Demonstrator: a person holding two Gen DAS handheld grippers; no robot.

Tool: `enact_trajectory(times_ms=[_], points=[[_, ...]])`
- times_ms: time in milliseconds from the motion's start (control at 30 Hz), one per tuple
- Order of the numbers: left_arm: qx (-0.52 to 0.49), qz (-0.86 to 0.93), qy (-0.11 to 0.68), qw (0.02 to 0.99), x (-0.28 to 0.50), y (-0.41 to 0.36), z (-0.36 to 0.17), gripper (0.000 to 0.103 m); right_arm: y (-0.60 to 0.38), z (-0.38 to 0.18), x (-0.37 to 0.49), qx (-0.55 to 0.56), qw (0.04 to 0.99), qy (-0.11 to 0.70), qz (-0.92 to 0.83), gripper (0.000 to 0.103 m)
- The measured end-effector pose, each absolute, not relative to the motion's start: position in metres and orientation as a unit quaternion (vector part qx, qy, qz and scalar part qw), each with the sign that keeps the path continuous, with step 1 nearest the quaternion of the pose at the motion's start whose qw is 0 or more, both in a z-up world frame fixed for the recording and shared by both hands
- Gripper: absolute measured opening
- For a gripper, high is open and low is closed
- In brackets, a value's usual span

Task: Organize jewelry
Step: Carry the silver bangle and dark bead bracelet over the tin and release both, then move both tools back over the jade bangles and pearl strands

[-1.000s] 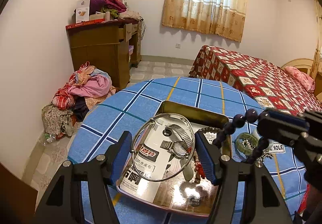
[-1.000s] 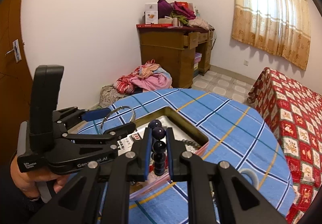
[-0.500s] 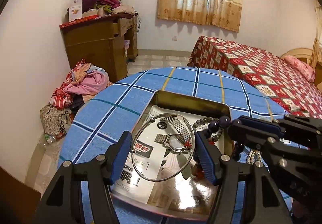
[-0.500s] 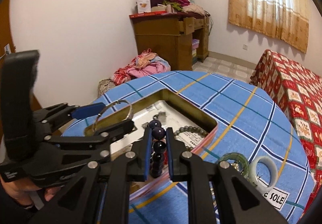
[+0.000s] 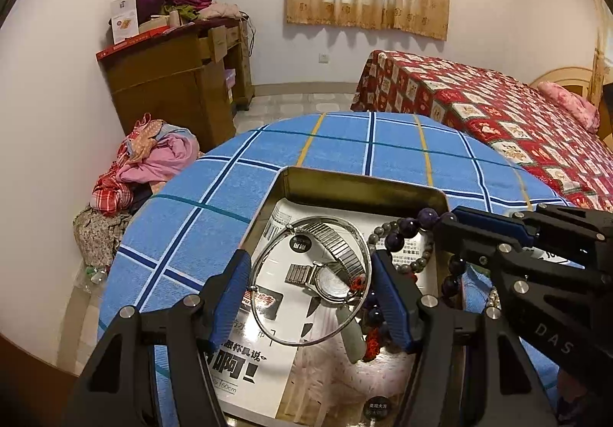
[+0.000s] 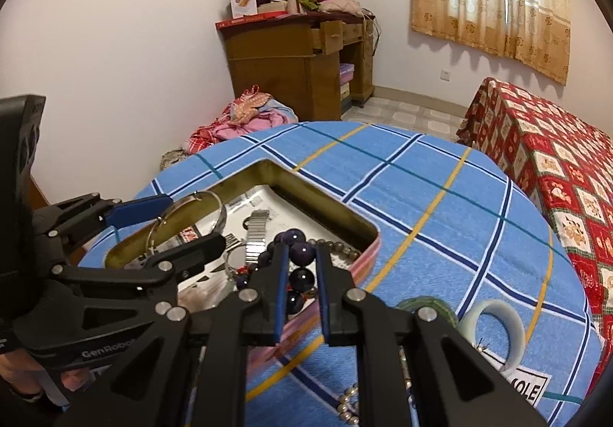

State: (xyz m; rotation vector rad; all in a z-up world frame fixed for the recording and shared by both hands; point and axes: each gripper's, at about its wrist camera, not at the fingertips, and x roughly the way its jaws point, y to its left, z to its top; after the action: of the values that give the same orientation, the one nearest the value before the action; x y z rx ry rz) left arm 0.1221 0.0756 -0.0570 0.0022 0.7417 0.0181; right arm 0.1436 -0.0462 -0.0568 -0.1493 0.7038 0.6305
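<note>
A gold-walled tin tray (image 5: 364, 185) (image 6: 325, 204) lies on the blue checked tablecloth (image 5: 345, 143). My left gripper (image 5: 309, 273) (image 6: 193, 220) is shut on a thin silver bangle (image 5: 302, 344) (image 6: 222, 214), held just above the tray. My right gripper (image 6: 302, 254) (image 5: 459, 231) is shut on a bracelet of large purple beads (image 6: 295, 237) (image 5: 406, 227), which hangs over the tray's right side. A metal-band watch (image 5: 329, 277) (image 6: 254, 231), a grey bead bracelet (image 5: 417, 262) (image 6: 339, 247) and a pale pendant (image 5: 350, 335) lie in the tray on printed paper.
On the cloth right of the tray lie a pale jade bangle (image 6: 494, 327), a green bangle (image 6: 429, 306), a silver bead chain (image 6: 346, 400) and a white label (image 6: 525, 388). A red patterned bed (image 5: 498, 109) stands beyond the table, with a wooden cabinet (image 5: 180, 89) and a clothes pile (image 5: 149, 162) at left.
Both grippers have come down and closer to the tray, each keeping its hold. The purple beads have moved from beside the tray to over its right side, close to the bangle.
</note>
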Motion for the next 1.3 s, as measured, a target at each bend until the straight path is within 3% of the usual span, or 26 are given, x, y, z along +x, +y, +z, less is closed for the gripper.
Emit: enact_trajectory(times_ms=[333,467,833,1300], points=[[0.0,0.015,0.359,0.933,0.121,0.075,-0.054,0.066,-0.055,-0.057,0.14,-0.068,0.895,0.33,0.293,0.024],[-0.005,0.024,0.359,0.933,0.119,0.075,-0.054,0.072,-0.066,-0.053,0.138,-0.052,0.902,0.324,0.28,0.057],[0.001,0.029,0.365,0.93,0.118,0.063,-0.063,0.073,-0.086,-0.059,0.134,-0.029,0.903,0.338,0.265,0.06],[0.007,0.031,0.366,0.93,0.115,0.062,-0.061,0.073,-0.096,-0.059,0.126,-0.027,0.905,0.333,0.264,0.074]])
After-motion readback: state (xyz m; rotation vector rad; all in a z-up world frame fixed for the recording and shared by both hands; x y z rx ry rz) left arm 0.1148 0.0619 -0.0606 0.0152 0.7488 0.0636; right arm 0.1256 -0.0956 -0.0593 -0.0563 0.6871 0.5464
